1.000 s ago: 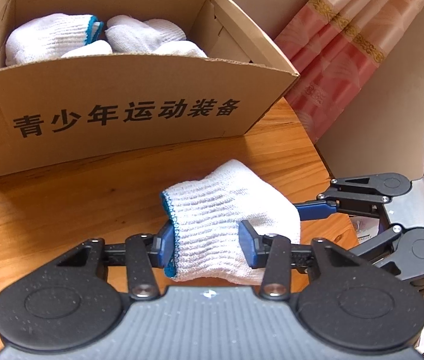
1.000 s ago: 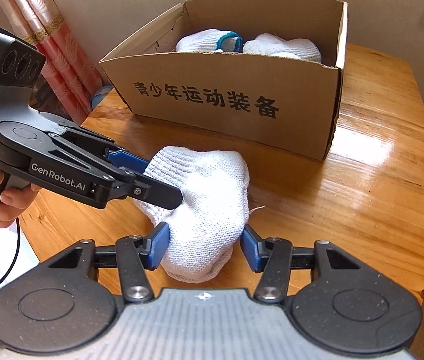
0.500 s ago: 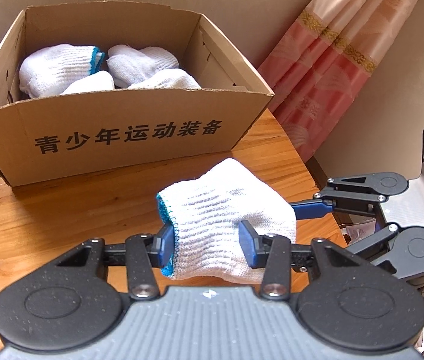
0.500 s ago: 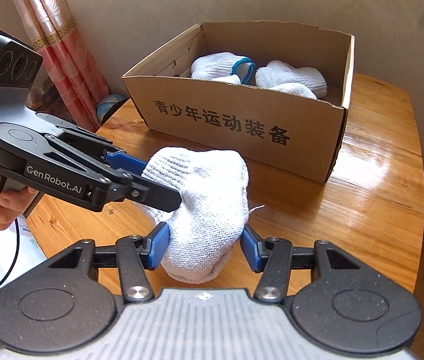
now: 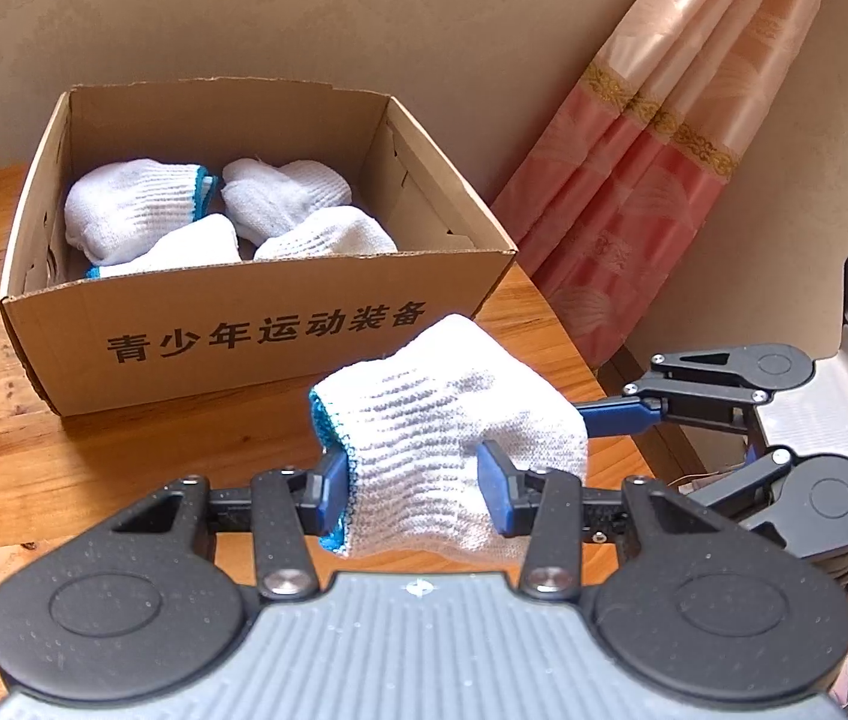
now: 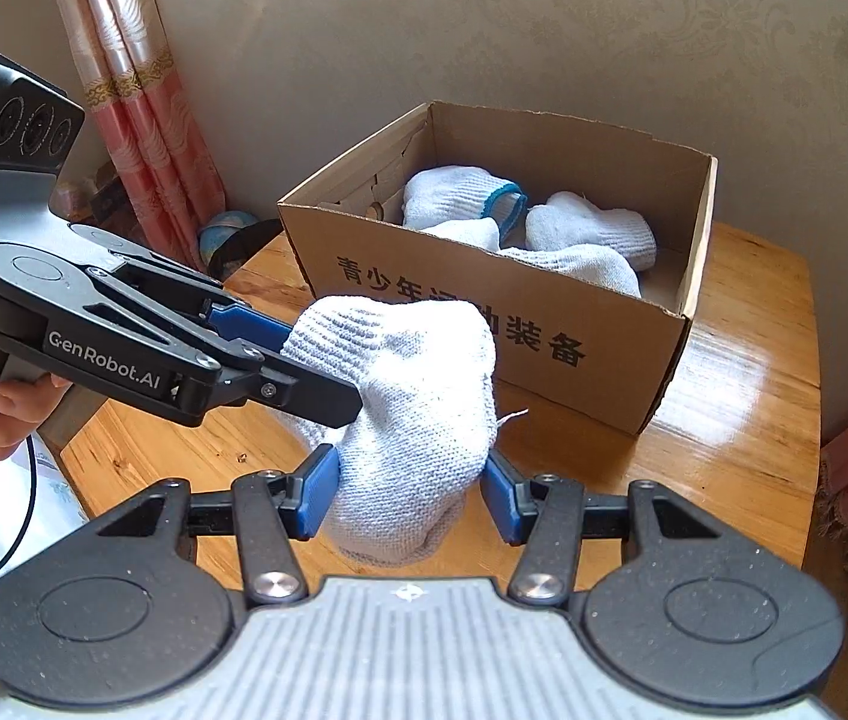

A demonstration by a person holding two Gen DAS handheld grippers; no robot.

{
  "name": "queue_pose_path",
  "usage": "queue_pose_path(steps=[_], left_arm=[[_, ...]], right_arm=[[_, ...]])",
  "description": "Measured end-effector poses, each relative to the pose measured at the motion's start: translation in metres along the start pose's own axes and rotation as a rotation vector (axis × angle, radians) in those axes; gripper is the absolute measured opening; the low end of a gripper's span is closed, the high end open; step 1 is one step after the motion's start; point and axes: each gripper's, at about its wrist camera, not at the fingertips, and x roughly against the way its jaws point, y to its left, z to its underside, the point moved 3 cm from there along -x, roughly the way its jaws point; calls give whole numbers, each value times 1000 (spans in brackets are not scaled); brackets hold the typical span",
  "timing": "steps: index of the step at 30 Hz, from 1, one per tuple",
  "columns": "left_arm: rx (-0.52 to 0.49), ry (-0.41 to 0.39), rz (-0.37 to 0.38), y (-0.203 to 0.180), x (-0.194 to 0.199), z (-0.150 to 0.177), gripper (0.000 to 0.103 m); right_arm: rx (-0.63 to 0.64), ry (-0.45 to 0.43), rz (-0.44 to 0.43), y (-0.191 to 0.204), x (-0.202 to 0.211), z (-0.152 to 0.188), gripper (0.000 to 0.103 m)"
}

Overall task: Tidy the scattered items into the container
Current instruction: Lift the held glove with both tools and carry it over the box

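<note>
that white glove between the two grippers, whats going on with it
A person is tidying white knit gloves into a cardboard box on a wooden table. Both handheld grippers are clamped on one folded glove: the left gripper holds its blue-trimmed cuff end, the right gripper the other end. The glove is held up in front of the box, not yet over it. Several gloves in the box are already put away.

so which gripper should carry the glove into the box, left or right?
Marginally the left. Both the left gripper and right gripper clamp the glove, but the left looks straight into the cardboard box, while the right sees it off to one side.
</note>
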Motion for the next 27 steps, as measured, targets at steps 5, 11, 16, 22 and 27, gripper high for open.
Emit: queue_pose_path(steps=[5,11,16,22,27], left_arm=[[-5,-16,-8,-1,6,-7,43],[-9,-54,-19,-1,17,-19,43],[-15,-79,-24,0,23,-31,43],[-20,-97,-23,4,26,-47,43],[-22,-95,-24,11,22,-63,44]], right_arm=[[25,-12,11,4,5,-8,58],[47,-41,23,5,11,-23,58],[58,-65,28,3,14,-37,58],[73,-81,34,-4,14,-57,58],[84,-88,41,-12,11,-75,58]])
